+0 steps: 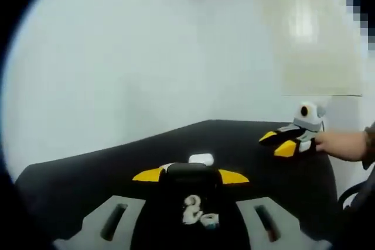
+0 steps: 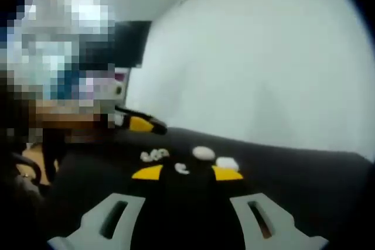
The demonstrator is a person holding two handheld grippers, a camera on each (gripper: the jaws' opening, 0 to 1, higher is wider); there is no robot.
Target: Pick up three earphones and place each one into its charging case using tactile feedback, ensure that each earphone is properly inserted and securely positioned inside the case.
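Both claws held apart, left gripper over earphones, right gripper, cases seen at 12 o'clock

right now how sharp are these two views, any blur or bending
Left gripper view: soft all over; the earphones between the jaws are a smeared white blob, and the black table edge bows from the fisheye lens. Right gripper view: equally blurry; the earphones and white cases lack detail, and the plain wall looks evenly lit, without glare.

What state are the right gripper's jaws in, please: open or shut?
Open: the right gripper has its yellow tips spread apart over the black table, with nothing between them.
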